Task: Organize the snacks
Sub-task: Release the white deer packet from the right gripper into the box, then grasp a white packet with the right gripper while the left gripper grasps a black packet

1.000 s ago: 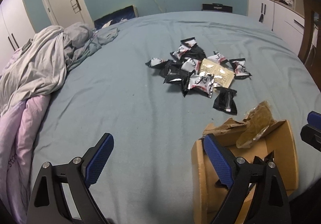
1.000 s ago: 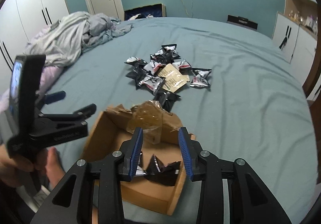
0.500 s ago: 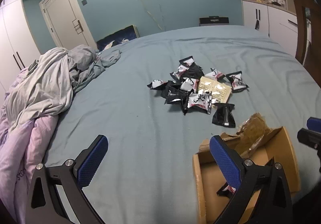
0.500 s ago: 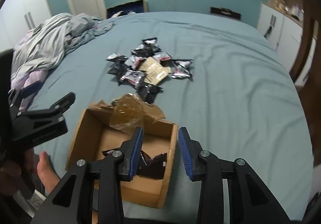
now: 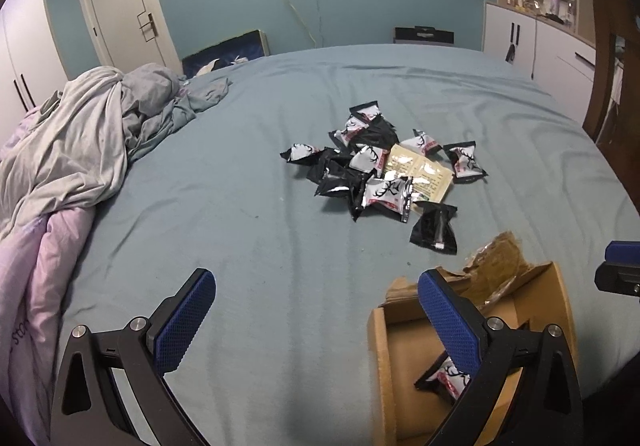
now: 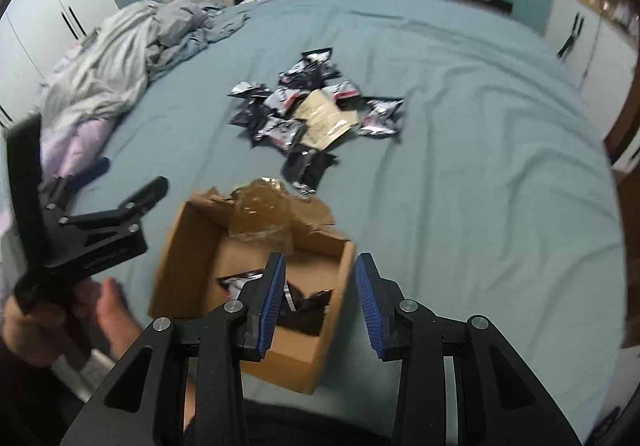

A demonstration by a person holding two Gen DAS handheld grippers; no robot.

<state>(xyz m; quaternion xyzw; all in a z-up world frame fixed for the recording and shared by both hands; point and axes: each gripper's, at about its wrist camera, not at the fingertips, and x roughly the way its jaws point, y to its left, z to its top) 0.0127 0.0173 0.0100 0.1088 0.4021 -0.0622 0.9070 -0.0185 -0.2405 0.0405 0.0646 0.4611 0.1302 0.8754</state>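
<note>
crinkly foil snack packets [image 5: 384, 170] heap at twelve o'clock on the soft blue sheet [image 5: 248, 206]; cardboard box [image 6: 176, 246] holds several. left gripper [image 5: 316, 310] spread wide, empty; right gripper [image 6: 320, 300] partly open, empty.

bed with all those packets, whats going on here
A person is sorting snack packets from a pile on the bed into a cardboard box. A few packets already lie in the box. Both grippers are empty: the left gripper has just opened wide beside the box, and the right gripper hovers over the box's edge.
</note>
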